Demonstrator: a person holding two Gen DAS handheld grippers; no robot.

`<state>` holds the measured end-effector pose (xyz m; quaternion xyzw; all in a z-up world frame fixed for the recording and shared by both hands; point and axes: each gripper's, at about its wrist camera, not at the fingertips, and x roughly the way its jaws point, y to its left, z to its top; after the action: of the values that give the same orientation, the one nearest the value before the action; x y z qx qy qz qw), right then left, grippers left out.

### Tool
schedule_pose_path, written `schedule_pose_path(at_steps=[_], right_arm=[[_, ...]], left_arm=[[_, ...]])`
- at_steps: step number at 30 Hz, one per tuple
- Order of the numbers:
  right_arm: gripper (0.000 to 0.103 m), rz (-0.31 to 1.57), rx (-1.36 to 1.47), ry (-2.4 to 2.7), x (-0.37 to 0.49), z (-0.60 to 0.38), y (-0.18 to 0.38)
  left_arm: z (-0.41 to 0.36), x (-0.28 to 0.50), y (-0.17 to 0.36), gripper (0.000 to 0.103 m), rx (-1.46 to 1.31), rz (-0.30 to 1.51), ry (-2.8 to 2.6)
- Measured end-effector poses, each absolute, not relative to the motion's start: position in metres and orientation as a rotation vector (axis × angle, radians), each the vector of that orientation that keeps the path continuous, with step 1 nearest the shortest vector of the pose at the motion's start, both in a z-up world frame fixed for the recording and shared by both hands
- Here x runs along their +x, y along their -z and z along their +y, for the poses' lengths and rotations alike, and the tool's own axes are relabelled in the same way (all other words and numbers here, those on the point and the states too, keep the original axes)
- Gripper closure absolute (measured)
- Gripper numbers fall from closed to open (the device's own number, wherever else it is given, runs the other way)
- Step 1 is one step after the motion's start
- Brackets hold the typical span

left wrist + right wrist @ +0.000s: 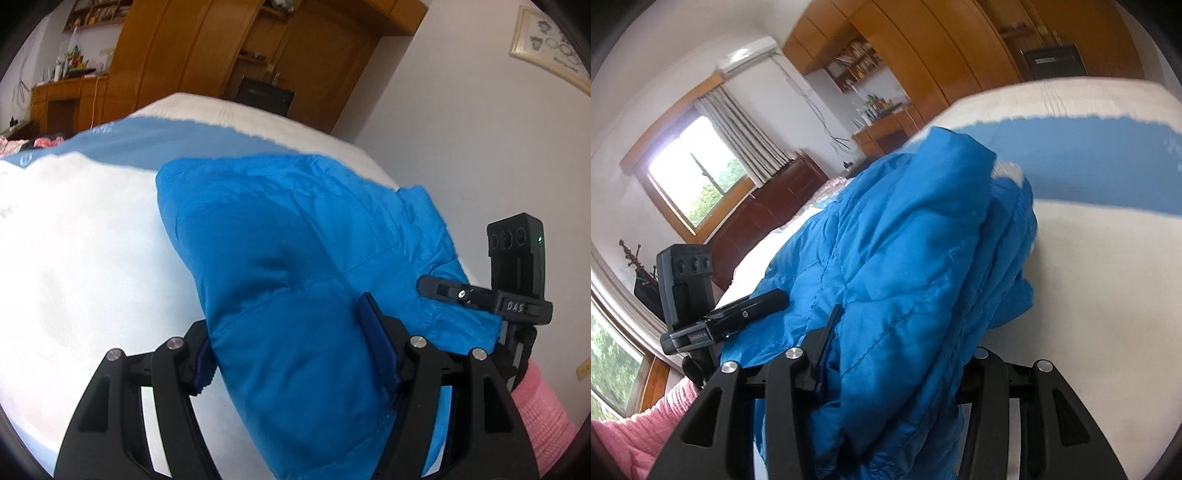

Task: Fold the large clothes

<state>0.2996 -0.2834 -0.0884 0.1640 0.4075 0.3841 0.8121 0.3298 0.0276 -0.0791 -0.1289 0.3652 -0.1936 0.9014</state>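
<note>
A bright blue quilted jacket [295, 240] hangs bunched over a white bed [74, 240]. In the left wrist view my left gripper [288, 343] is shut on a thick fold of it; the padded cloth fills the gap between the blue pads [380, 343]. In the right wrist view the jacket [905, 240] drapes in heavy folds, and my right gripper [905, 339] is shut on another bunch of it. The cloth hides its right finger. Each view also shows the other gripper at the jacket's edge, the right one [517, 291] and the left one [713, 317], with a pink sleeve [546, 417] behind.
The bed cover has a wide blue band [166, 140] near its far side. Wooden wardrobes [207, 55] and a low cabinet with clutter [62, 99] stand beyond the bed. A window [698, 173] and a dark wooden chest [775, 210] are on the left in the right wrist view.
</note>
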Motion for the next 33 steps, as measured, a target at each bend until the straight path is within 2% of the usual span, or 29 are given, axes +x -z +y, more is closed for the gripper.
schedule_pose_path(at_steps=[7,12,16,17,18,21,26,33], right_arm=[[0.045,0.915,0.426,-0.800,0.304,-0.297,0.108],[0.031,0.941,0.465,-0.753,0.311,-0.301,0.104],[0.025,0.927,0.457,-0.699,0.293,-0.312,0.085],[0.021,0.925,0.464,-0.685,0.288,-0.316,0.081],[0.013,0.919,0.468,-0.662,0.281,-0.322,0.075],[0.006,0.882,0.442,-0.608,0.252,-0.334,0.056],[0.004,0.862,0.303,-0.522,0.198,-0.330,0.024],[0.004,0.835,0.189,-0.466,0.132,-0.308,-0.005]], left_arm=[[0.031,0.331,0.089,0.024,-0.259,0.783,0.390],[0.029,0.333,0.081,0.020,-0.266,0.815,0.357],[0.033,0.328,0.065,0.018,-0.240,0.809,0.294],[0.033,0.320,0.059,0.015,-0.231,0.800,0.279],[0.033,0.313,0.055,0.015,-0.222,0.794,0.265],[0.029,0.287,0.041,0.013,-0.169,0.781,0.198],[0.020,0.243,0.018,0.007,-0.118,0.741,0.095],[0.013,0.197,-0.005,0.006,-0.091,0.719,0.036]])
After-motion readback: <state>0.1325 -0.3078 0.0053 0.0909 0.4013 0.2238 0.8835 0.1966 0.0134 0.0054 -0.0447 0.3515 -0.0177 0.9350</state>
